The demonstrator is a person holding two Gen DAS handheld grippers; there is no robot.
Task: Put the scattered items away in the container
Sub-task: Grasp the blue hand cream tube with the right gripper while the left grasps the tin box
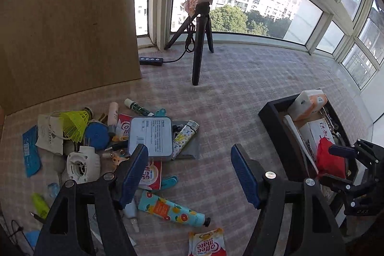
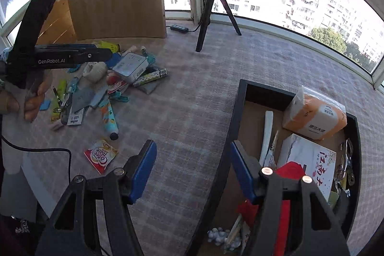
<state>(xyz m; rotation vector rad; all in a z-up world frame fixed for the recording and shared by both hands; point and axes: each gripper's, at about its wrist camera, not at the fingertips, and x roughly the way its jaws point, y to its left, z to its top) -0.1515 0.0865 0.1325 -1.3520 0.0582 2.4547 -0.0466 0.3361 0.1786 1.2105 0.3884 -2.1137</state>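
While both grippers hang above the checked worktop [image 1: 240, 88], neither holds anything. Left gripper [image 1: 189, 174]: fingers [image 1: 134, 174] spread wide, nothing between them, poised over the near edge of the scattered pile. Right gripper [image 2: 192, 169]: fingers [image 2: 142, 172] likewise wide and empty, straddling the left wall of the tray [image 2: 234, 136], which sits toward the right edge of the worktop.

Tray contents (partly hidden by the gripper): an orange tissue pack [image 2: 316, 114] against the far wall, a white box [image 2: 309, 160] beside it, a red cloth [image 2: 285, 184] at the near end, and metal clips along the right wall.

Pile, well apart from the tray toward the left edge: a grey tin [image 1: 150, 138] on top, a patterned lighter [image 1: 186, 136] touching its right side, a yellow shuttlecock [image 1: 74, 124], a blue tape roll [image 1: 96, 136], a white fan [image 1: 82, 164], and a fruit-print tube [image 1: 168, 208] lying nearest. One Coffee mate sachet [image 1: 207, 244] lies alone at the near edge.

A ring light tripod [image 1: 199, 40] stands at the far edge by the window, beside a wooden board [image 1: 67, 28]. A hand [image 2: 24, 100] grips the left gripper's handle.
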